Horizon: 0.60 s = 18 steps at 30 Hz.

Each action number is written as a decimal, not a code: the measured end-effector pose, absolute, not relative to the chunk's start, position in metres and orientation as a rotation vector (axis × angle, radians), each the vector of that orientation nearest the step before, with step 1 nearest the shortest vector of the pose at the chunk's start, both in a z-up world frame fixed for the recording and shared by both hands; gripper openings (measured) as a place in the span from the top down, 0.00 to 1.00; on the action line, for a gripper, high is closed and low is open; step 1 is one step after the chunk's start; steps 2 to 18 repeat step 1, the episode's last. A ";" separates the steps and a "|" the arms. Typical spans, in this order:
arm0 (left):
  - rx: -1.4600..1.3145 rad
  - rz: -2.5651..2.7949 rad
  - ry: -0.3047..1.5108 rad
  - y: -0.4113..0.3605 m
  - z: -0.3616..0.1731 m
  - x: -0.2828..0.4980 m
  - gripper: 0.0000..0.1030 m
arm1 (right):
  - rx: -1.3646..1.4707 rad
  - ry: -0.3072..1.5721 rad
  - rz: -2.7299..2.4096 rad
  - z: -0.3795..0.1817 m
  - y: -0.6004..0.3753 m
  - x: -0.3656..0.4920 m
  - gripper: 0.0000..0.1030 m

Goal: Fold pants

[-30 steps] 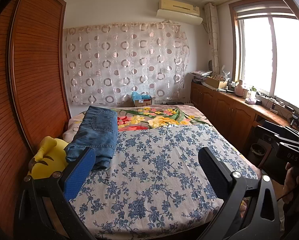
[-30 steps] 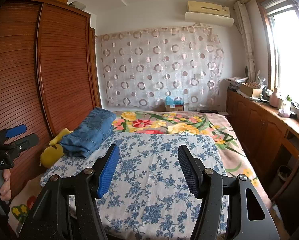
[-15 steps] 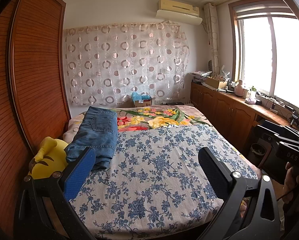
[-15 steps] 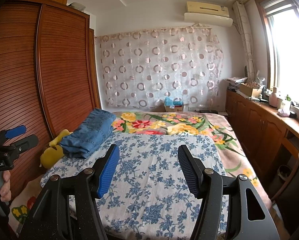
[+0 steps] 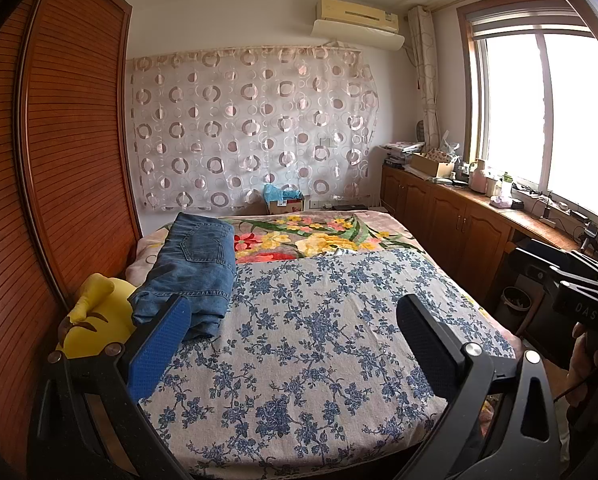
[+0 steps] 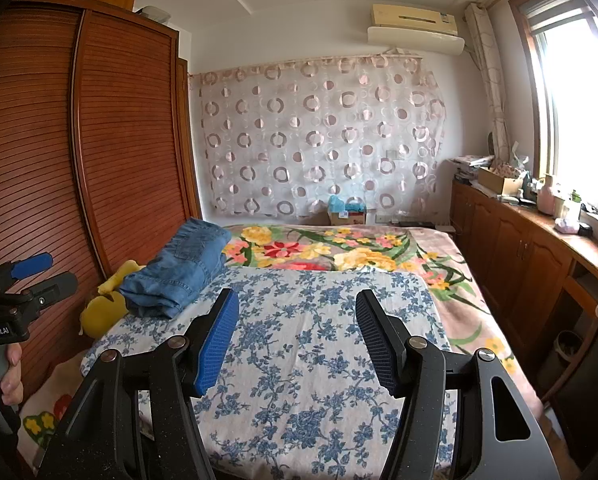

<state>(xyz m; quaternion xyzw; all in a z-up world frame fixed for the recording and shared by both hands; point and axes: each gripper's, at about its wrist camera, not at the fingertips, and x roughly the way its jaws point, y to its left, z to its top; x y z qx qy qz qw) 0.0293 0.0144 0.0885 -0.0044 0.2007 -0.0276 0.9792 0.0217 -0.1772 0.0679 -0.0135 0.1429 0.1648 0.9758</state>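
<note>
Folded blue jeans lie in a neat stack on the left side of the bed, also in the right wrist view. My left gripper is open and empty, held back at the foot of the bed, apart from the jeans. My right gripper is open and empty, also at the bed's foot. The left gripper shows at the left edge of the right wrist view, and the right gripper's body at the right edge of the left wrist view.
A blue floral sheet covers the bed's near part, a bright flower blanket the far part. A yellow plush toy sits by the jeans. A wooden wardrobe stands left, cabinets under the window right.
</note>
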 end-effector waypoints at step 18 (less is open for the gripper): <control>-0.008 -0.055 0.404 0.014 0.089 0.029 0.00 | -0.027 0.287 0.332 0.068 -0.177 0.021 0.39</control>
